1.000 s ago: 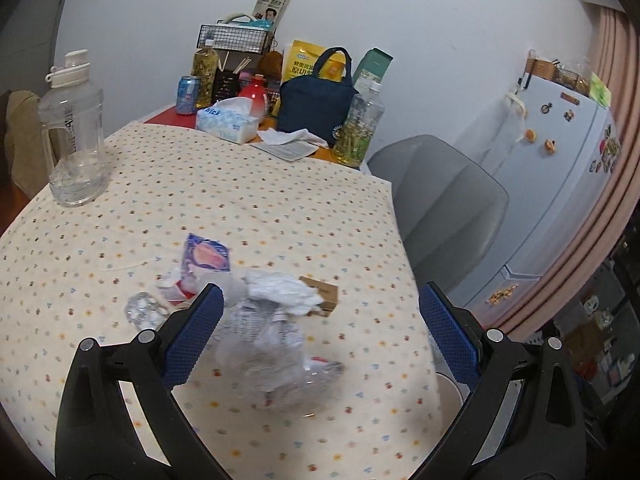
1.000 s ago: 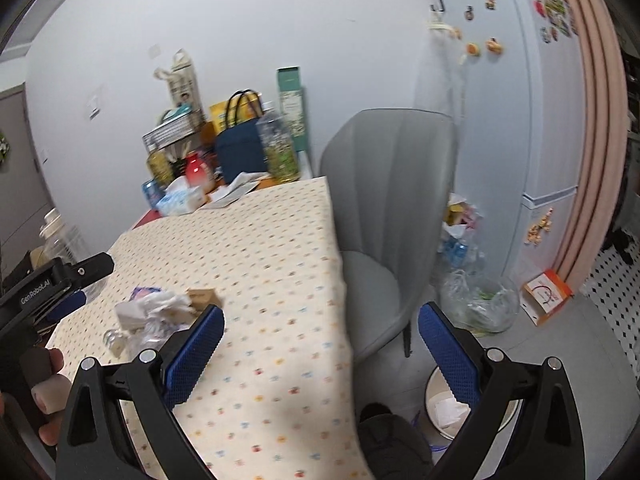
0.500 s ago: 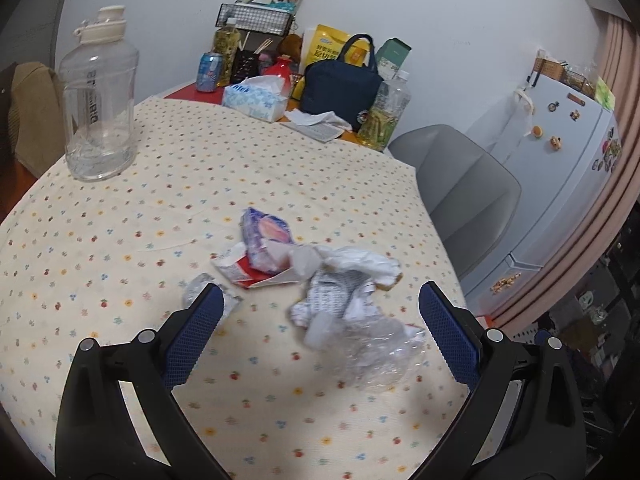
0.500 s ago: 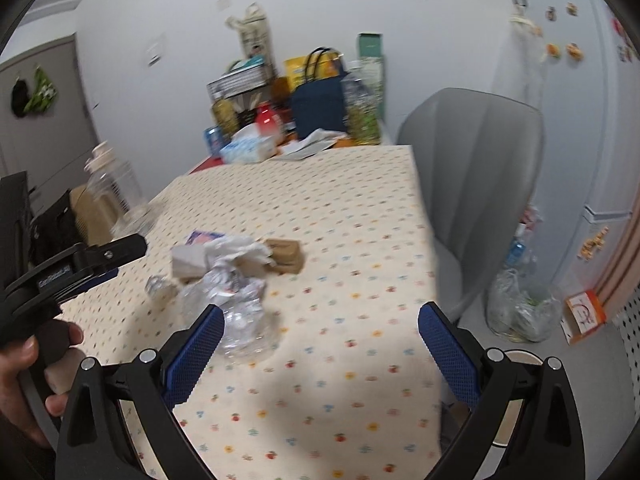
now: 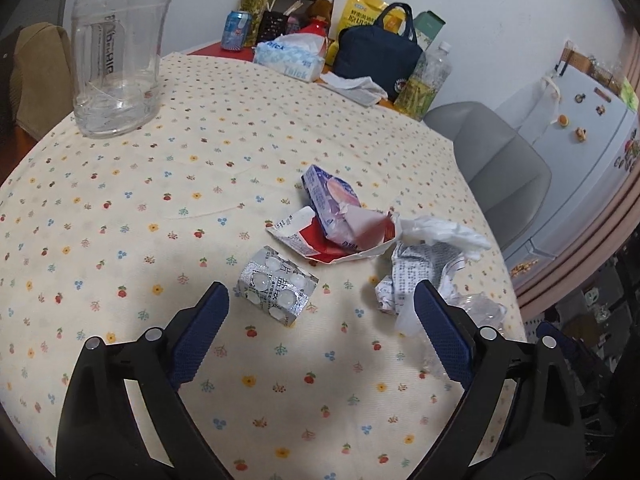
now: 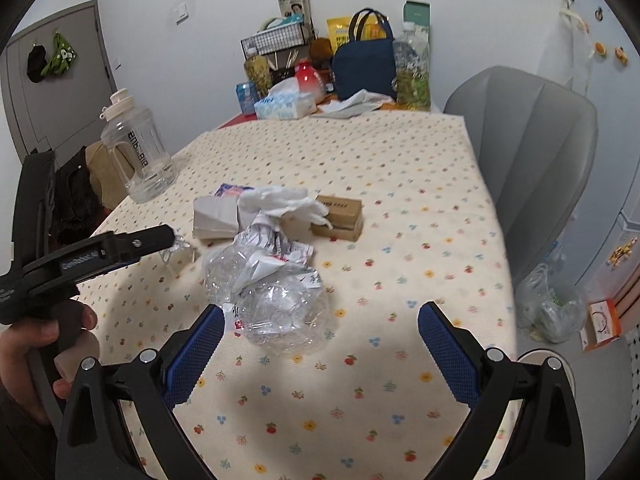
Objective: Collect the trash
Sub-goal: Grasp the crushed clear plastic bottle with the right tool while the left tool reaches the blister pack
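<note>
Trash lies in a pile on the flowered tablecloth [image 5: 140, 200]. A silver blister pack [image 5: 276, 285] sits just ahead of my open, empty left gripper [image 5: 320, 312]. Behind it are a torn red-and-white carton [image 5: 320, 240], a purple wrapper [image 5: 326, 196], crumpled printed paper [image 5: 420, 276], a white tissue [image 5: 444, 232] and clear crumpled plastic [image 5: 480, 308]. In the right wrist view my open, empty right gripper [image 6: 318, 334] is just short of the clear plastic [image 6: 276, 300]; a brown box [image 6: 338, 216] and the tissue [image 6: 284, 202] lie beyond. The left gripper [image 6: 100, 256] shows at the left.
A big clear water jug [image 5: 116, 48] stands at the table's left. Tissue box [image 5: 288, 58], navy bag [image 5: 378, 56], bottles and cans crowd the far end. A grey chair [image 6: 536, 140] is at the right edge, with a white bin [image 6: 560, 364] and plastic bag [image 6: 548, 304] on the floor.
Both grippers have moved in toward the trash pile. The left view has shifted so the blister pack lies between its fingers. The right view has swung left from the chair onto the table.
</note>
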Tool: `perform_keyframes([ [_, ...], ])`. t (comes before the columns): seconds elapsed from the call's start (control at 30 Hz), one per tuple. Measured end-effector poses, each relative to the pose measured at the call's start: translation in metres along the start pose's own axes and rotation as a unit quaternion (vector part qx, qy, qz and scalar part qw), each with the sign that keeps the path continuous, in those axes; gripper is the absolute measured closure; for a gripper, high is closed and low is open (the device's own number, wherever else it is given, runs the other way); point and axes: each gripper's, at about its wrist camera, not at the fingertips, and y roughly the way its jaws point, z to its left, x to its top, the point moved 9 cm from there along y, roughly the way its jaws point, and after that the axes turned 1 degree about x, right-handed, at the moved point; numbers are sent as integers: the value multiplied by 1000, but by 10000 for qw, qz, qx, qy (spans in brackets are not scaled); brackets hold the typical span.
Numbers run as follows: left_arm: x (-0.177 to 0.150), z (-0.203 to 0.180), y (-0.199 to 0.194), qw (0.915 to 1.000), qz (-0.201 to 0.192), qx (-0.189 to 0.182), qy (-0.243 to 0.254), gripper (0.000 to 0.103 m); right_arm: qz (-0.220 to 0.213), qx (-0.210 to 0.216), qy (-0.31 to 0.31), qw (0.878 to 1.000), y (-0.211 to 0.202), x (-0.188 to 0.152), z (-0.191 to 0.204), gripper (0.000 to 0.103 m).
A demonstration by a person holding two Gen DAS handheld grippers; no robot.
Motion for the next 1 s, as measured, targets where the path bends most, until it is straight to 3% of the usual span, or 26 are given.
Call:
perform_keyframes([
  [0.3,-1,12,29,9987,219,449,134,22,164,158,184,9996,16,-2,-8,13],
  [0.4,-2,17,30,9987,236,453,75,35,212,296,185,9992,21,-1,-3,14],
  [0.43,-2,19,30,9985,251,469,86,50,237,347,191,9989,22,-2,0,15],
  [0.47,-3,19,30,9985,279,460,118,55,266,415,198,9986,25,-2,3,16],
  [0.7,-5,26,19,9994,209,281,21,57,399,581,175,9974,41,-4,19,23],
  [0.83,-2,33,13,9994,147,296,-56,57,492,694,228,9961,49,-7,23,41],
  [1.0,-2,34,9,9996,97,247,-106,57,425,783,169,9959,44,-9,26,42],
])
